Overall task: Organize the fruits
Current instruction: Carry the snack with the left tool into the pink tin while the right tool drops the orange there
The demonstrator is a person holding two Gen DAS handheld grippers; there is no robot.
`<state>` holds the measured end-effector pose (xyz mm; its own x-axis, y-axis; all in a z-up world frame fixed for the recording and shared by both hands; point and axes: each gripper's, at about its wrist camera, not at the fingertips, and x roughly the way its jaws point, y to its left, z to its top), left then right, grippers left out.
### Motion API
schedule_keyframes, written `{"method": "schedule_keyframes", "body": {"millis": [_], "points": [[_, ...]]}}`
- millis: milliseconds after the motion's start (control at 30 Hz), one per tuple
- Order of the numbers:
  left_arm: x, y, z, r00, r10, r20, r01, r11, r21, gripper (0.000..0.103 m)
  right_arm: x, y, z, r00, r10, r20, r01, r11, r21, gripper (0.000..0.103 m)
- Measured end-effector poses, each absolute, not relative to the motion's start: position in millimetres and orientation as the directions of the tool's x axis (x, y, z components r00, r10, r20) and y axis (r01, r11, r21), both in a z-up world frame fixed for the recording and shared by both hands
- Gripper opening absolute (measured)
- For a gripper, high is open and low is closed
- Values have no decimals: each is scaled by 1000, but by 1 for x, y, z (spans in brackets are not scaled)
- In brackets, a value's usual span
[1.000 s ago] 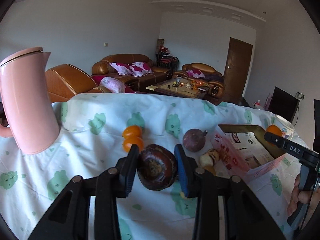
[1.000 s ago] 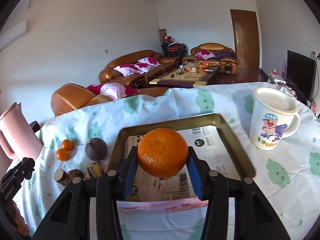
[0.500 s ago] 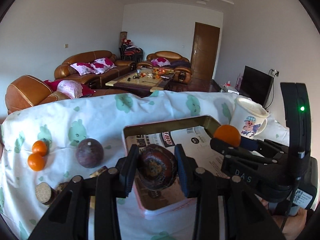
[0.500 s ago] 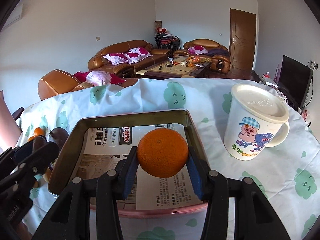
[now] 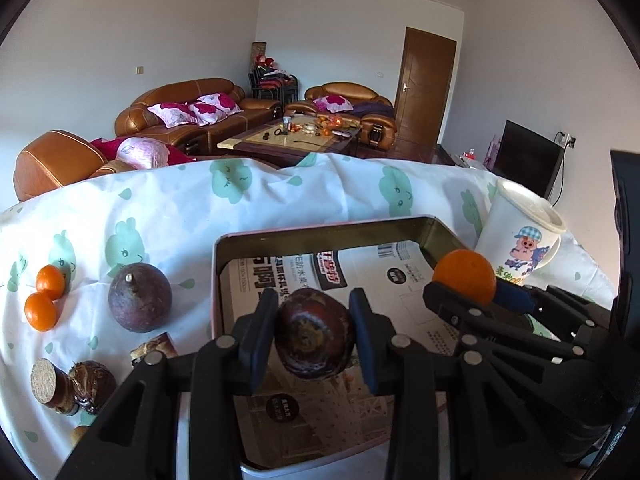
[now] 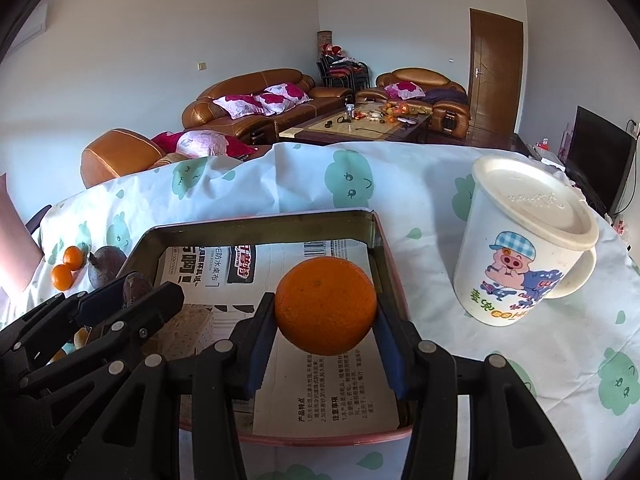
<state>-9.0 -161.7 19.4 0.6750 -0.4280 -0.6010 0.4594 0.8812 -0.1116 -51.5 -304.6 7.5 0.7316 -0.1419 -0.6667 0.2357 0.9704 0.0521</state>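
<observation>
My left gripper is shut on a dark brown-purple fruit and holds it over the near left part of a metal tin lined with printed paper. My right gripper is shut on an orange over the tin's right side; the orange also shows in the left wrist view. On the cloth left of the tin lie a purple fruit and two small oranges.
A lidded white mug with a pig cartoon stands right of the tin. A cork-topped jar, a brown fruit and a torn packet lie at the near left. The pink jug's edge shows far left.
My left gripper has swung right from the cloth, carrying the dark fruit over the tin. My right gripper has moved forward and lower over the tin with the orange.
</observation>
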Motion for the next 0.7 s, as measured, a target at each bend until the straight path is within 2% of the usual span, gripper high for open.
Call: {"method": "schedule_keyframes", "body": {"millis": [100,167,233,267,333,367,433,467,533,700], "points": [[-15,-161,22,706,-394,-588,434,898,-80,40,-46,-302,3,717,-130,-685,225,973,51,50],[-19,-159,25,728,-376,-573,417,907,-66,46,-46,-301,2,715,-129,-687,226,973,53,50],[-23,-155,28,761,-342,-552,379,924,-50,66,-49,-301,5,727,-145,-672,240,970,50,52],[-25,-152,30,780,-320,-538,354,934,-43,70,-50,-302,7,733,-157,-662,249,967,47,52],[-29,-145,34,810,-293,-508,318,947,-40,83,-52,-305,11,749,-147,-646,248,966,68,63],[-31,-142,37,821,-289,-493,309,950,-43,85,-54,-307,13,755,-145,-639,254,964,81,66],[-37,-135,42,842,-284,-458,297,954,-44,100,-57,-310,16,776,-121,-619,244,963,118,71],[-39,-130,45,852,-282,-441,292,955,-46,103,-59,-311,17,787,-112,-607,240,962,134,73],[-43,-123,48,860,-287,-422,294,955,-50,103,-63,-311,21,812,-97,-575,224,962,154,82],[-42,-105,47,860,-259,-441,257,964,-65,103,-66,-299,27,839,-140,-525,220,971,92,83]]}}
